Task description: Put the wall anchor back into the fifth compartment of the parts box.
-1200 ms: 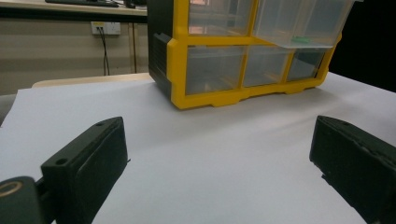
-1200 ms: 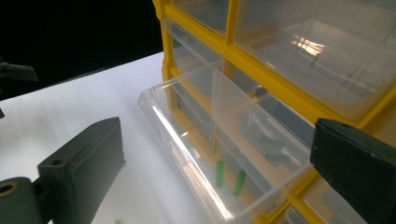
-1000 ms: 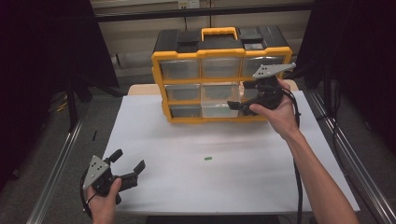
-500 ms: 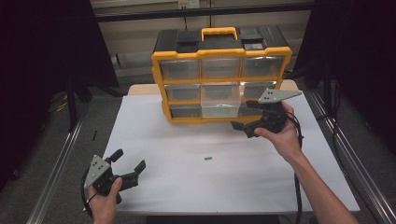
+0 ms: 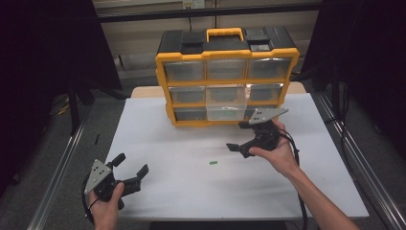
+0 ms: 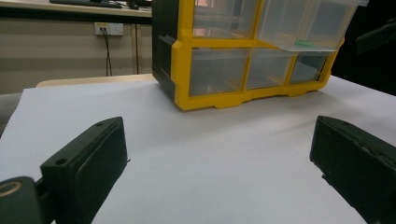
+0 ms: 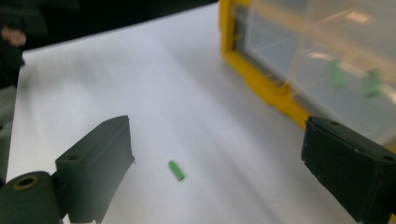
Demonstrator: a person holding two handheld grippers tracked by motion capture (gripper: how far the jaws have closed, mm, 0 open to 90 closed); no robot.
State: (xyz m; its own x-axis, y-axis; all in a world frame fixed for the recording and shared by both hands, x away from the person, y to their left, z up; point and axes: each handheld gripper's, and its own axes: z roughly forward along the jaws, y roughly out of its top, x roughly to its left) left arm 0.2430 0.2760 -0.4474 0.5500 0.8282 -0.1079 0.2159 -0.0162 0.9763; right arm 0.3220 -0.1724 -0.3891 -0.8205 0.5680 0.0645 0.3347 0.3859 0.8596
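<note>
A white tabletop is seen against a dark room, with a yellow drawer organizer at its far side (one clear middle drawer pulled out). A small green peg lies alone near the tabletop's middle. The right gripper is poised just right of it, jaws spread with nothing between them, having just been closing slightly. The left gripper is held released at the near left. The peg is judged light, stiff and apt to roll; it is best pinched across its short sides at mid-length.
</note>
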